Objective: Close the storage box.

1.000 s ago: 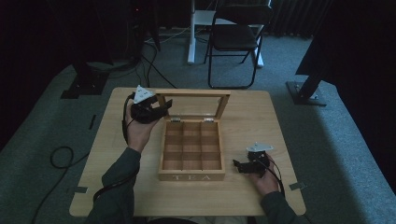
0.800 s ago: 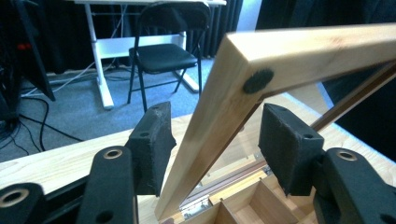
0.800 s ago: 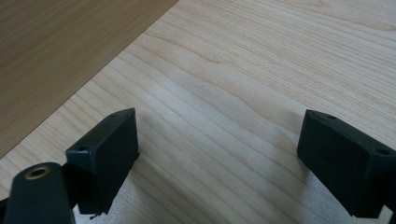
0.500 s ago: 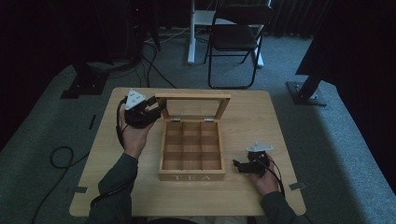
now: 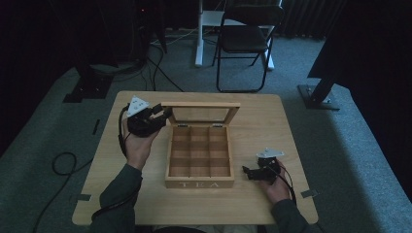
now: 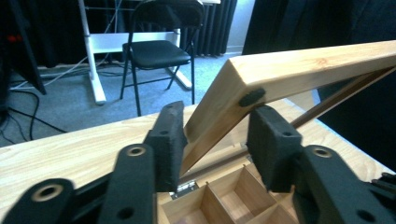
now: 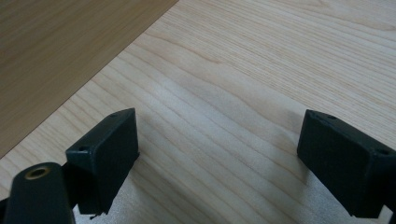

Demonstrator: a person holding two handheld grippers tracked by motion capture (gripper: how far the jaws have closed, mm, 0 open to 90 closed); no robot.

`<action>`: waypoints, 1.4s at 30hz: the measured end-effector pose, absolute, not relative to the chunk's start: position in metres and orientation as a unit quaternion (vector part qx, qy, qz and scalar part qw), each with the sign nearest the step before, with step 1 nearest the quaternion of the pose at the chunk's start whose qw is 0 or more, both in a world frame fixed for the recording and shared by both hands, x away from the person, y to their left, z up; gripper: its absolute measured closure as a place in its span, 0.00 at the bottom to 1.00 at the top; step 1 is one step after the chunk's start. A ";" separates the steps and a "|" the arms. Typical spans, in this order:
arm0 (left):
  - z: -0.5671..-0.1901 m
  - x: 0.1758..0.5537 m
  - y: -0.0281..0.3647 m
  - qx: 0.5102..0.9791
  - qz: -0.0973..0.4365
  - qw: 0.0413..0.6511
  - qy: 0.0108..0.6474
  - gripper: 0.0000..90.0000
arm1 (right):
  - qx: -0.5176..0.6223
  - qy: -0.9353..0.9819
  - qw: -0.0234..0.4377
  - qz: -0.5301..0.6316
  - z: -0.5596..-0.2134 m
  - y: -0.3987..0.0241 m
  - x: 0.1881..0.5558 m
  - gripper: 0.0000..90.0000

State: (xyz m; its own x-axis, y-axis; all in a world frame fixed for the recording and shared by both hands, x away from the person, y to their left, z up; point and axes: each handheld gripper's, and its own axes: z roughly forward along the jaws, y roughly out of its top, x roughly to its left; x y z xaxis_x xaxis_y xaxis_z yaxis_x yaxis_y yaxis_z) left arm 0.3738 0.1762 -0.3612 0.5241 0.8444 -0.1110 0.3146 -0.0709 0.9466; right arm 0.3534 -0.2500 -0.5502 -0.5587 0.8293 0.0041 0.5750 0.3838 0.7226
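A wooden tea box (image 5: 199,183) marked TEA stands mid-table, its empty compartments (image 6: 224,196) showing. Its framed glass lid (image 5: 200,104) is raised and tilted back. My left gripper (image 5: 162,116) is at the lid's left corner. In the left gripper view the lid frame (image 6: 303,65) runs between the two pads (image 6: 170,140) and both sit against it; the jaws (image 6: 215,140) closed on it and have just eased open slightly. My right gripper (image 5: 247,172) rests on the table right of the box, open, with bare wood between its jaws (image 7: 219,158).
The light wooden table (image 5: 272,121) has bare room right of and in front of the box. The box's side wall (image 7: 56,46) lies just ahead of the right gripper. A black folding chair (image 5: 243,39) and stand legs are on the carpet behind the table.
The left hand has drifted slightly left and nearer, still at the lid's corner. The lid stays raised. The right hand has not moved.
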 end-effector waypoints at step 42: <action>-0.379 0.347 0.177 0.725 0.216 0.530 0.383 0.43 | 0.432 0.812 0.183 0.348 -0.550 -0.250 0.353 0.13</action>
State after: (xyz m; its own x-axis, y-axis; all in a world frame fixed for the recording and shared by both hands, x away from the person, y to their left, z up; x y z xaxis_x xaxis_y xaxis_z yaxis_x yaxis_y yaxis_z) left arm 0.3472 0.1772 -0.3786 0.6127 0.7848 -0.0931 0.3277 -0.1451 0.9336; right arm 0.3534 -0.2501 -0.5501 -0.5591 0.8291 0.0034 0.5745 0.3845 0.7225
